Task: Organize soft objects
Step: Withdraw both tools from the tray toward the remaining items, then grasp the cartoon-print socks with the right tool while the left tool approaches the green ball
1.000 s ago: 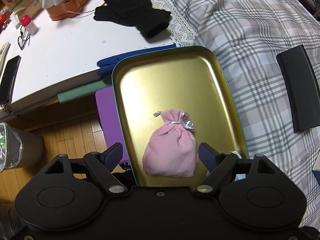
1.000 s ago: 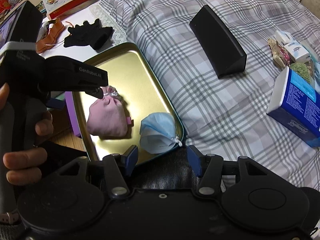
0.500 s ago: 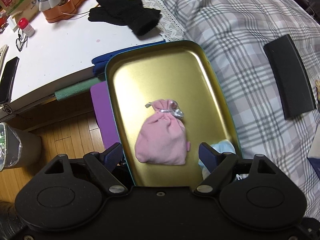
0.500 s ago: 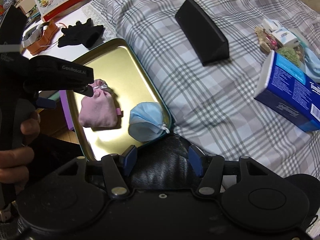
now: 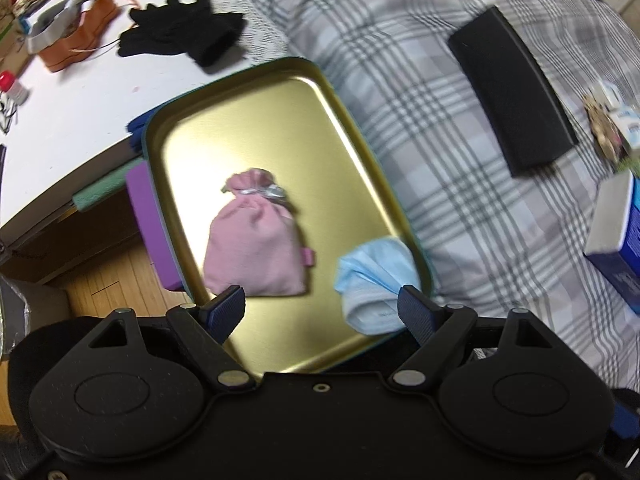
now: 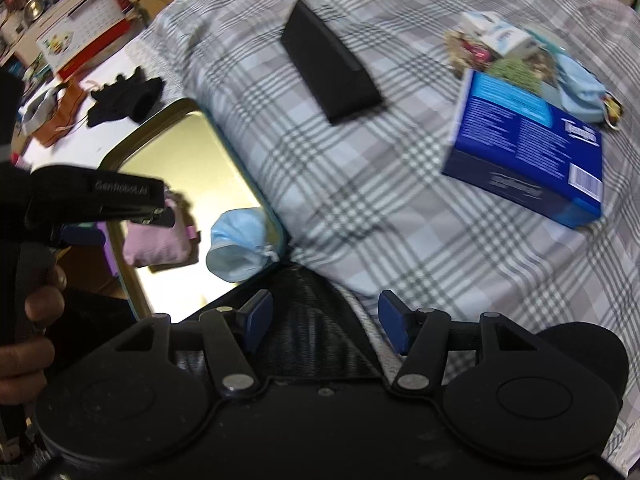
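A gold tray (image 5: pixel 248 120) lies at the edge of the plaid bed. In it sit a pink drawstring pouch (image 5: pixel 256 248) and a light blue bundle (image 5: pixel 376 276) at its near right corner. My left gripper (image 5: pixel 320 306) hangs open above the tray's near end, holding nothing. The right wrist view shows the same tray (image 6: pixel 176 152), pink pouch (image 6: pixel 156 244) and blue bundle (image 6: pixel 238 246) at the left. My right gripper (image 6: pixel 325 318) is over dark fabric beside the tray; its jaws are opening with nothing between them. A hand (image 6: pixel 40 304) holds the left gripper (image 6: pixel 160 216) above the pink pouch.
Black gloves (image 5: pixel 184 36) lie on the white table (image 5: pixel 80 120) behind the tray. On the bedspread are a black case (image 6: pixel 332 76), a blue box (image 6: pixel 528 152), small sachets (image 6: pixel 472 48) and another light blue pouch (image 6: pixel 580 92). Wooden floor (image 5: pixel 104 292) shows on the left.
Both grippers have moved right along the bed, so the tray and pouches sit further left in view. The blue bundle came into the left view. The right jaws widened a little.
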Available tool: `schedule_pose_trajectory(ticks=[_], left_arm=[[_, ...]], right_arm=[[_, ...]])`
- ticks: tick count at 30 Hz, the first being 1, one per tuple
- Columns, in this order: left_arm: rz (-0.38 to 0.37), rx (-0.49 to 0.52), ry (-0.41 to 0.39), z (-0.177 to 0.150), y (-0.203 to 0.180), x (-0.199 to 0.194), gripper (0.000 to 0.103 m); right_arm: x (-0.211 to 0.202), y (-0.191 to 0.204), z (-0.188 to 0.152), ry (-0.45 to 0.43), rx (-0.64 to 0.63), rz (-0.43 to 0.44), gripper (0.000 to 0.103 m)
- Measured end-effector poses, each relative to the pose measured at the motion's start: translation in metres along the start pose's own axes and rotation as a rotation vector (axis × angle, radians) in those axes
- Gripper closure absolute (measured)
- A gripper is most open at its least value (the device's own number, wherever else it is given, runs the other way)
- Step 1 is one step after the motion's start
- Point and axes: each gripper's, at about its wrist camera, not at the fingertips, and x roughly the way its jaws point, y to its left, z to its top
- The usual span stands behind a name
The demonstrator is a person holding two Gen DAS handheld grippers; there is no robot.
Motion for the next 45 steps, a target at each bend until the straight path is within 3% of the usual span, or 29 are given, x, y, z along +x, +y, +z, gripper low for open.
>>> schedule_pose_trajectory(ticks=[27,45], left_arm=[[-0.025,0.225,0.014,-0.014,-0.107,-0.008,0.023],[-0.042,0.401,0.092,-0.029,-0.175,0.006,0.022]], right_arm=[[-0.011,-0.167,-0.004,-0.067,0.341,-0.157,0.043],[0.01,-0.243,-0.007,-0.014,0.488,-0.206,0.042]])
